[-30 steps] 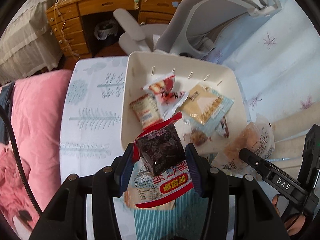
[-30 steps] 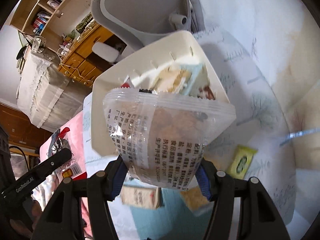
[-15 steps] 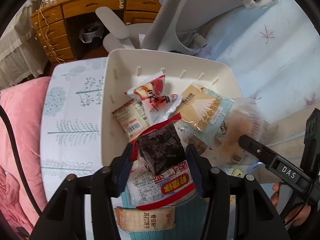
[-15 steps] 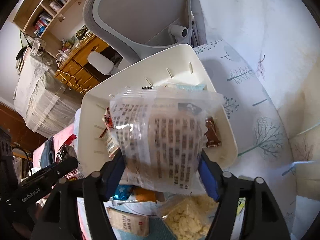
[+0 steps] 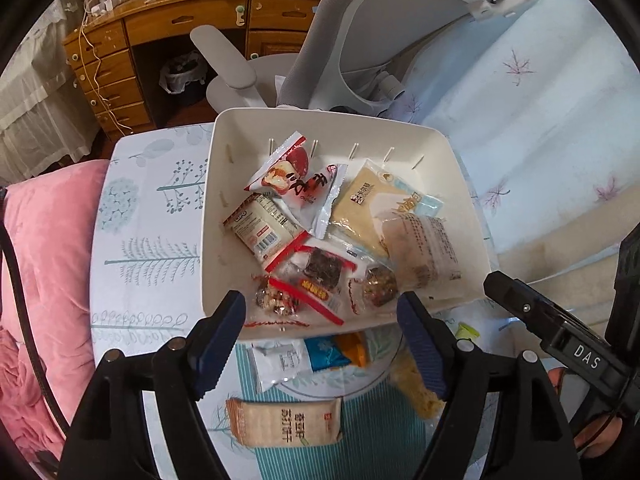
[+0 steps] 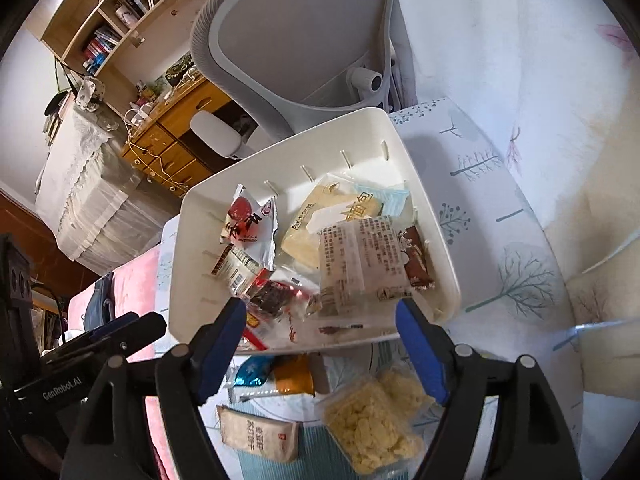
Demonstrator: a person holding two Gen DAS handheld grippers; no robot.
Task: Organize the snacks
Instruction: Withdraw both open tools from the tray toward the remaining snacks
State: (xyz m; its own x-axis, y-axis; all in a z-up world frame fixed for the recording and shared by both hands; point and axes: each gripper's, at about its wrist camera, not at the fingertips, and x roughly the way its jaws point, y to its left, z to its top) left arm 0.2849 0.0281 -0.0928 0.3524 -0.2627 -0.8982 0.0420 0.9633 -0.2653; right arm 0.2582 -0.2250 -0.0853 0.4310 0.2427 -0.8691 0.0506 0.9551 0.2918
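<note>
Both jaws spread wide, nothing between: left gripper [image 5: 320,320] and right gripper [image 6: 320,320] hover at near rim of white rectangular plastic bin [image 5: 460,184]. Bin already loaded w/ approx. half a dozen pkts: red-and-white wrapper [image 5: 294,178] at far side, clear printed bag of pale biscuits [image 6: 360,260] at right, red-trimmed clear pack w/ dark cake [image 5: 320,272] near front wall. Still outside, on tree-print tablecloth [image 5: 148,240] just below bin: beige flat cracker packet [image 5: 286,422], blue-and-white pouch [image 5: 296,358], orange pouch [image 6: 294,374], clear crinkly bag of yellow puffed bits [image 6: 372,424]. Task judged partly done; next step likely pickup of a remaining pkt. Risks: thin flat cracker packet lies flush on cloth, so fingertips may snag fabric and drag it, shifting bin. Puffed-bit bag soft and slippery; hard pinch crushes contents, light pinch lets film slide out. Blue and orange pouches touching or overlapping; cannot tell which, so double-grab possible. Grippers near each other; simultaneous reach risks collision. Front pkts stacked near low wall; careless drop may spill one over.
</note>
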